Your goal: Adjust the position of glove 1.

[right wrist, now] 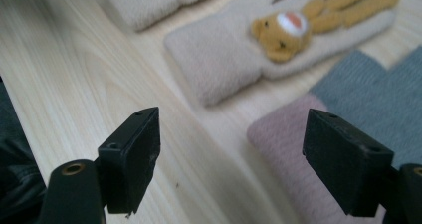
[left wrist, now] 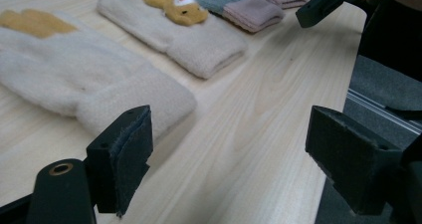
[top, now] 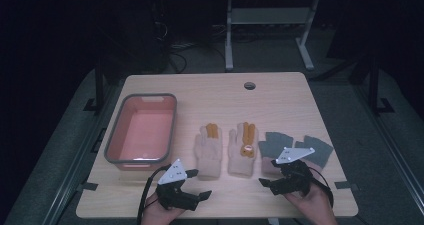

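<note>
- In the high view, four gloves lay in a row on the table (top: 280,92). The cream glove (top: 208,152) was the middle mark. A pink bin (top: 142,130) stood to its left, maybe to put the gloves in. The bear glove (top: 243,149) lay just to its right, and two grey gloves (top: 295,150) lay past that. The left gripper (top: 196,185) hung just in front of the cream glove, and the right gripper (top: 267,181) hung further right, near the grey gloves.
- In the left gripper view, the jaws stood wide apart and held nothing. The cream glove's cuff (left wrist: 124,102) was just past one jaw, so I think it was getting ready to grab.
- In the right gripper view, the jaws were also wide apart and empty. A pink cuff (right wrist: 288,144) lay between them, right of the bear glove (right wrist: 259,55), likely the next grab.
</note>
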Available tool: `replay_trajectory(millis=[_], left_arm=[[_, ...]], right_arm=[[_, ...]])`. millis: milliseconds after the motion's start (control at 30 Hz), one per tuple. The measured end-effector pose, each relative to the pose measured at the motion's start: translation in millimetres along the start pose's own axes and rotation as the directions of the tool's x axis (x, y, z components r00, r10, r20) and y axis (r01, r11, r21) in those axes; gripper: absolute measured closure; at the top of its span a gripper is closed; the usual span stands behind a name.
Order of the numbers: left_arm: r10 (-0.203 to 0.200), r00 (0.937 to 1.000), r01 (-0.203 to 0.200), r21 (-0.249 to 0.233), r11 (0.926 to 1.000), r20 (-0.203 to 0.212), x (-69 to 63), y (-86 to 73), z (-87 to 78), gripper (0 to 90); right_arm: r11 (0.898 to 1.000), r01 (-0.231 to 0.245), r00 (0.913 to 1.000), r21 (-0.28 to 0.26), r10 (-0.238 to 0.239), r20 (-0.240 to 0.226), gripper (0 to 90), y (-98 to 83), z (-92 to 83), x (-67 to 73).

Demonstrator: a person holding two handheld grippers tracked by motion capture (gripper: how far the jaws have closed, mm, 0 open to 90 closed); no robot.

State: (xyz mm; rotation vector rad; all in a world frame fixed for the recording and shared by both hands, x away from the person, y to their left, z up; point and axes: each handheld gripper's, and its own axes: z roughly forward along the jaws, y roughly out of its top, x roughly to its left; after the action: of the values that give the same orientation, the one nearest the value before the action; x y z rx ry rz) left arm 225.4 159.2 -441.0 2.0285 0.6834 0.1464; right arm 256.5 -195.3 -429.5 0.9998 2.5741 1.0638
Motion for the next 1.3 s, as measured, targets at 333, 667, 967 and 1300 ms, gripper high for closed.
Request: replay_trajectory(millis=[333, 667, 967, 1300], left_arm=[[-0.027, 0.9996, 0.027, 0.002, 0.9996, 0.011, 4.6, -0.4, -0.1, 18.8], [-0.024, 0.9997, 0.024, -0.001, 0.9997, 0.001, 3.7, 0.2, -0.2, 18.1], [-0.025, 0.9997, 0.025, -0.004, 0.9997, 0.004, 3.8, 1.1, -1.0, 18.2], [-0.022, 0.9998, 0.022, -0.012, 0.9997, 0.003, 3.9, 1.3, -3.8, 18.2]], right_arm=[[0.999, 0.007, 0.9996, 0.038, -0.006, -0.026, 19.7, 25.0, -0.7, -3.9], [0.998, 0.028, 0.9993, 0.057, -0.026, -0.028, 18.7, 47.8, -3.3, -12.4], [0.997, 0.036, 0.999, 0.072, -0.034, -0.03, 18.9, 64.6, 3.2, -16.6], [0.992, 0.061, 0.9975, 0.109, -0.056, -0.043, 19.7, 82.1, 15.4, -15.9]])
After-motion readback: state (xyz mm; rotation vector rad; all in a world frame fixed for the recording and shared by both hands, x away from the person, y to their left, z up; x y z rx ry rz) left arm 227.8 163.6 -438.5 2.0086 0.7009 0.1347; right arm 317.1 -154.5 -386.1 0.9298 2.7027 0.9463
